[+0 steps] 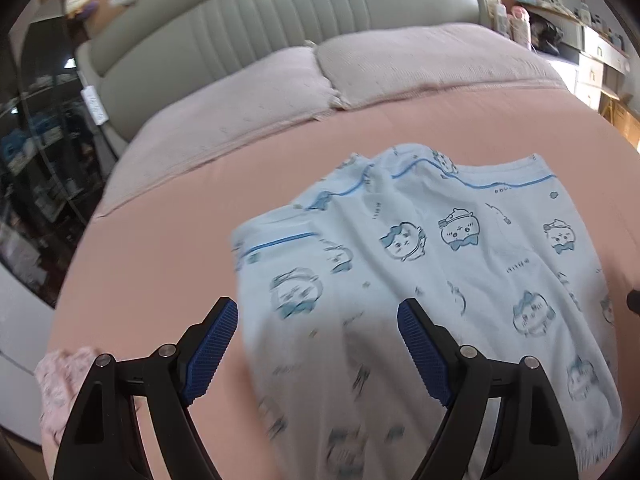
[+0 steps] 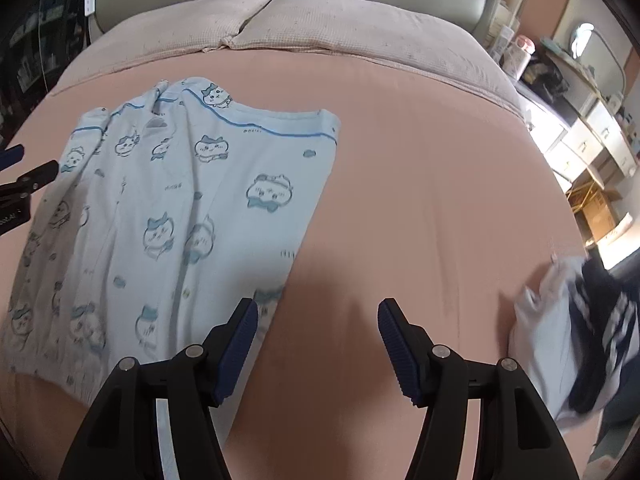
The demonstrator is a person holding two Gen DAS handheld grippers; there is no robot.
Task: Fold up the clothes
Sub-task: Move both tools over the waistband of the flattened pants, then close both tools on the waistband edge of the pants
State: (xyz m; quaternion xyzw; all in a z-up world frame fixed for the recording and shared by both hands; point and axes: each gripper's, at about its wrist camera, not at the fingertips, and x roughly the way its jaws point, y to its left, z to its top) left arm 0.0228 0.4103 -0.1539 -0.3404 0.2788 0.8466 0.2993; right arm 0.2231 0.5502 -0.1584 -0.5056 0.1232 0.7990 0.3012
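Note:
A light blue pyjama shirt [image 1: 460, 280] with cartoon faces and blue piping lies spread on the pink bed sheet [image 1: 168, 248], sleeves folded inward at the top. It also shows in the right wrist view [image 2: 180, 208]. My left gripper [image 1: 318, 312] is open and empty, hovering above the shirt's left lower part. My right gripper [image 2: 318, 314] is open and empty, above the sheet just right of the shirt's lower right edge. The left gripper's fingers [image 2: 36, 176] show at the left edge of the right wrist view.
Two beige pillows [image 1: 320, 76] lie at the grey padded headboard [image 1: 280, 12]. A pink garment [image 1: 64, 384] lies at the bed's near left. A white and dark striped garment [image 2: 580, 332] lies at the bed's right edge. Shelves and a desk flank the bed.

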